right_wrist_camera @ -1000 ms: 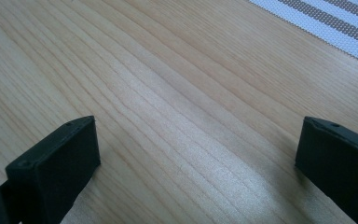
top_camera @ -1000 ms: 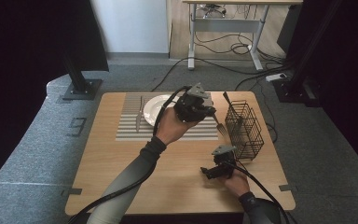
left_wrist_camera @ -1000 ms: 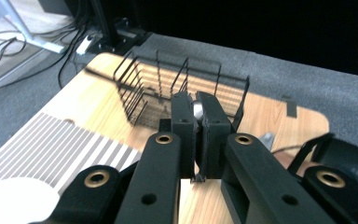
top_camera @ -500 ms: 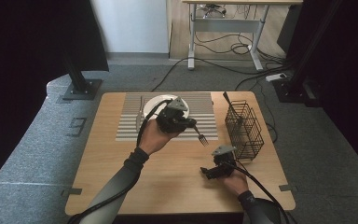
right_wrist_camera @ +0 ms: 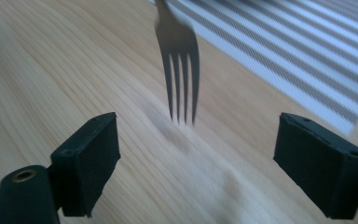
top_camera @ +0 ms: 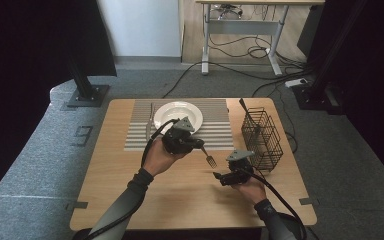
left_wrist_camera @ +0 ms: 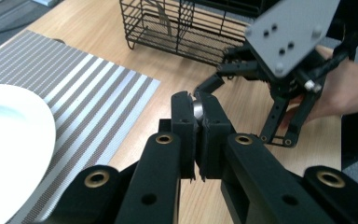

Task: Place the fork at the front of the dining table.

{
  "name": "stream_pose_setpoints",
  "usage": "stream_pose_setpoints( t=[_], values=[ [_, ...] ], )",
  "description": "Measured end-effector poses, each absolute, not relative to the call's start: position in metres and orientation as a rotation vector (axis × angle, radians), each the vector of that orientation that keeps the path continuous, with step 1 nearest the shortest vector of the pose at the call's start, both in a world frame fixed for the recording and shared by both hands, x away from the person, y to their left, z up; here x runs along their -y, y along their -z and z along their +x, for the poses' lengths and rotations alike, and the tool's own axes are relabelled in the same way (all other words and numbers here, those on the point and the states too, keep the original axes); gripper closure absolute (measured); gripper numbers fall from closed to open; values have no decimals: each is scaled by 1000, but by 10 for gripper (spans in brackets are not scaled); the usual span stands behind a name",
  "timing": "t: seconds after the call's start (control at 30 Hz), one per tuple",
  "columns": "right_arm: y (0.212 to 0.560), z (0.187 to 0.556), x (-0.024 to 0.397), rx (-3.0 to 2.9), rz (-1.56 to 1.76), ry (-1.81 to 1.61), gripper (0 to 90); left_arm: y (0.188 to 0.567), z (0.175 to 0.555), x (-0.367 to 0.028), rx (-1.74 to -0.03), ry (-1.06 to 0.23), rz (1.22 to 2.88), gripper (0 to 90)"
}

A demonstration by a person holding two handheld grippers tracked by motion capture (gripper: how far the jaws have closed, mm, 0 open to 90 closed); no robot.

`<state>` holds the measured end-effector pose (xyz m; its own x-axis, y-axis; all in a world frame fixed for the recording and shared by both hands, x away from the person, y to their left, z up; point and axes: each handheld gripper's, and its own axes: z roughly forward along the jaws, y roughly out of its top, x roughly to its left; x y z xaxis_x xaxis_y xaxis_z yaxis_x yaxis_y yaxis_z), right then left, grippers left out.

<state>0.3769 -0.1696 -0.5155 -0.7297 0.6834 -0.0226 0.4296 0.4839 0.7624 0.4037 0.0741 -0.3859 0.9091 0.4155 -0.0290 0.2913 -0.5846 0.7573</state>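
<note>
The left tool (top_camera: 192, 145) is clamped tight on the handle of a fork (top_camera: 209, 158), whose tines hang down and toward the right tool (top_camera: 220, 176). A second ago this tool was up beside the wire basket (top_camera: 263, 137), near the basket's top rim; it has since swung down and away from the basket, so the fork now hangs low over the bare wood of the table (top_camera: 130, 190), just off the basket's near-left corner and in front of the striped mat (top_camera: 140, 135).

The right tool, on the near side of the basket, has its jaws wide apart and holds nothing; they have just been closing a little. In the right gripper view the fork's tines (right_wrist_camera: 181, 56) hang between and beyond its pads (right_wrist_camera: 91, 158), touching neither.

This looks like a hand-over: the fork is out of the basket and offered tines-first. The white plate (top_camera: 166, 111) and a knife (top_camera: 149, 122) lie on the mat, farther from the basket, where the fork probably belongs.
</note>
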Motion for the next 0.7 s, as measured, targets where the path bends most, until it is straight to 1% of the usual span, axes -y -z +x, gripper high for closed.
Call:
stream_pose_setpoints(
  t=[0.1,0.13,0.17,0.2,0.23,0.27,0.3,0.37,0.43,0.47,0.5,0.53,0.57,0.63,0.67,0.7],
  values=[
    [504,381,160,-2438,900,-1104,212,388,402,-71,-487,-192,2251,867],
    [500,382,156,-2448,877,-1093,243,389,402,-70,-484,-190,2257,867],
    [497,383,153,-2451,865,-1084,292,389,402,-69,-480,-190,2259,867],
    [497,383,153,-2451,865,-1084,292,389,402,-69,-480,-190,2259,867],
    [493,385,150,-2451,851,-1087,329,390,401,-67,-475,-193,2262,867],
    [486,388,146,-2455,841,-1124,409,390,400,-66,-473,-201,2267,867],
    [484,389,145,-2456,845,-1138,434,389,399,-65,-468,-207,2274,867],
    [479,392,142,-2462,829,-1169,535,389,399,-64,-464,-207,2278,867],
    [476,394,139,-2465,814,-1168,610,389,399,-63,-458,-208,2282,867],
    [476,394,139,-2465,814,-1168,610,389,399,-63,-458,-208,2282,867],
    [473,394,136,-2468,791,-1156,692,388,399,-62,-456,-210,2283,867],
    [473,394,135,-2471,781,-1152,729,388,399,-62,-455,-214,2283,867],
    [472,393,133,-2475,766,-1147,761,388,399,-62,-456,-214,2279,867],
    [472,390,129,-2465,727,-1112,792,387,399,-60,-460,-217,2274,867],
    [472,390,129,-2465,727,-1112,792,387,399,-60,-460,-217,2274,867],
    [472,385,125,-2451,685,-1082,819,387,400,-60,-460,-216,2268,867]
  ],
)
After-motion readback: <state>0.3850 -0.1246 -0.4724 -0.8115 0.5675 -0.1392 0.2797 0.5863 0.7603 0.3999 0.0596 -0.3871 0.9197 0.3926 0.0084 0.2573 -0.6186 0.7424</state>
